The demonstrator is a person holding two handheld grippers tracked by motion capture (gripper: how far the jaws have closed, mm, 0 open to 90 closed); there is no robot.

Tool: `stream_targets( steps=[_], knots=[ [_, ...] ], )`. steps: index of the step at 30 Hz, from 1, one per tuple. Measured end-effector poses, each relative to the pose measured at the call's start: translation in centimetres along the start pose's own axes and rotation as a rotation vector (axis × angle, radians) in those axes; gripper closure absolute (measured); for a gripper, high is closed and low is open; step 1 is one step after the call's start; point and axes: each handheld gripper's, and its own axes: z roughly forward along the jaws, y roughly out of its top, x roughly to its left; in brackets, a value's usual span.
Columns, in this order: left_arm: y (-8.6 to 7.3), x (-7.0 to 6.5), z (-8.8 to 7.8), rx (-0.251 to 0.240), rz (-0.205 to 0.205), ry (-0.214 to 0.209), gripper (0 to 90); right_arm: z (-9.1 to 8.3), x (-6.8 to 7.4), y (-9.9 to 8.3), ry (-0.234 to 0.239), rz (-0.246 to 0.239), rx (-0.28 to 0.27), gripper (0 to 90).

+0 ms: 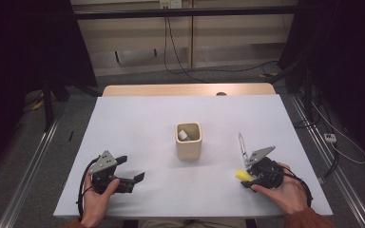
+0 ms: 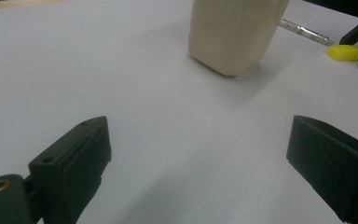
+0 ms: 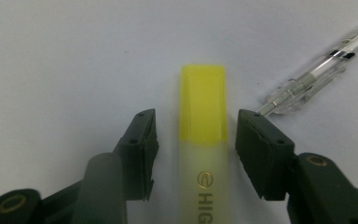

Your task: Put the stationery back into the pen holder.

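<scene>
A yellow highlighter (image 3: 203,93) lies flat on the white table, its cap pointing away from my right gripper (image 3: 196,120). The right jaws stand on either side of the highlighter body, with a narrow gap showing on each side, so the gripper is open around it. In the high view this gripper (image 1: 247,178) sits at the front right with the highlighter (image 1: 242,175) poking out to its left. My left gripper (image 1: 132,168) rests at the front left, open, with only bare table between its jaws (image 2: 200,154).
A beige cup (image 1: 188,142) stands mid-table holding a white and green item (image 1: 184,135). A clear pen (image 1: 241,145) lies just beyond the right gripper, close beside the highlighter (image 3: 317,74). The white table (image 1: 138,118) ends at a wooden strip at the back.
</scene>
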Motion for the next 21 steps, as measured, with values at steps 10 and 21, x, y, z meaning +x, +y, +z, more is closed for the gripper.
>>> stream_targets(
  steps=[10,21],
  knots=[
    [0.00,-0.03,-0.08,-0.009,0.000,-0.002,6.4,0.00,-0.11,0.18,0.014,0.020,0.015,65.0],
    [-0.04,-0.04,-0.02,0.002,0.000,-0.002,6.4,0.12,-0.20,0.61,0.015,0.026,0.048,67.2]
  ],
)
